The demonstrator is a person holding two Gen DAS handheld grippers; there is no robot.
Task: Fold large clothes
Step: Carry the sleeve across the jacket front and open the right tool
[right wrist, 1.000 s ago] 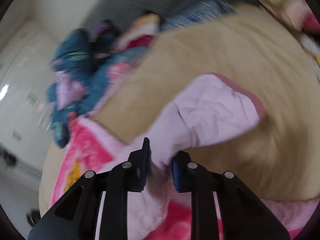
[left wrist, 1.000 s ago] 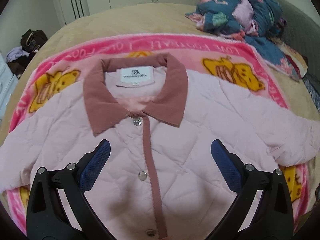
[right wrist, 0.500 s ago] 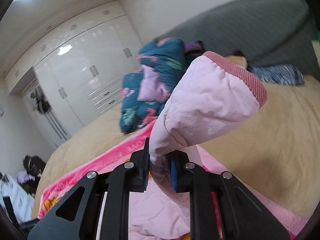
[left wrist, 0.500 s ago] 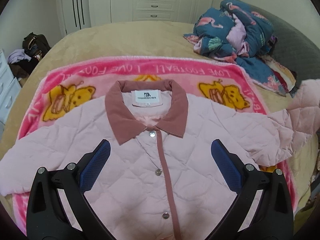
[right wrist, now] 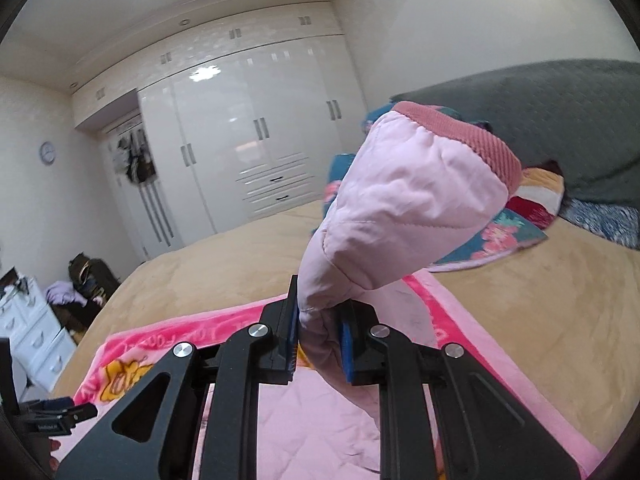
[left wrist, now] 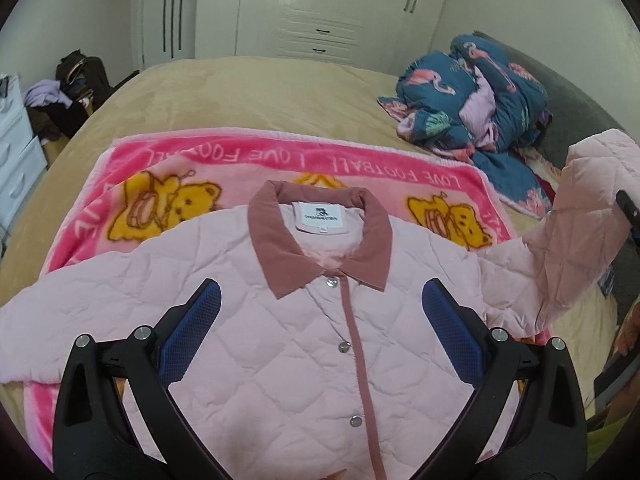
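A pale pink quilted jacket (left wrist: pixel 280 344) with a dusty-rose collar lies face up and buttoned on a pink cartoon blanket (left wrist: pixel 168 168) on the bed. My left gripper (left wrist: pixel 318 320) is open and empty, hovering above the jacket's chest. My right gripper (right wrist: pixel 320 336) is shut on the jacket's right sleeve (right wrist: pixel 400 208) and holds it lifted, cuff up. The lifted sleeve also shows at the right edge of the left wrist view (left wrist: pixel 576 232). The jacket's left sleeve (left wrist: pixel 48 320) lies spread out flat.
A heap of blue flamingo-print bedding (left wrist: pixel 472 92) lies at the far right of the tan bed (left wrist: pixel 248 96). A grey headboard (right wrist: pixel 540 120) is on the right. White wardrobes (left wrist: pixel 312 8) stand behind, a white dresser (left wrist: pixel 16 152) and clutter at the left.
My right gripper has lifted the sleeve off the bed and raised it. My left gripper has pulled back and up from the jacket, so more of the jacket and room show.
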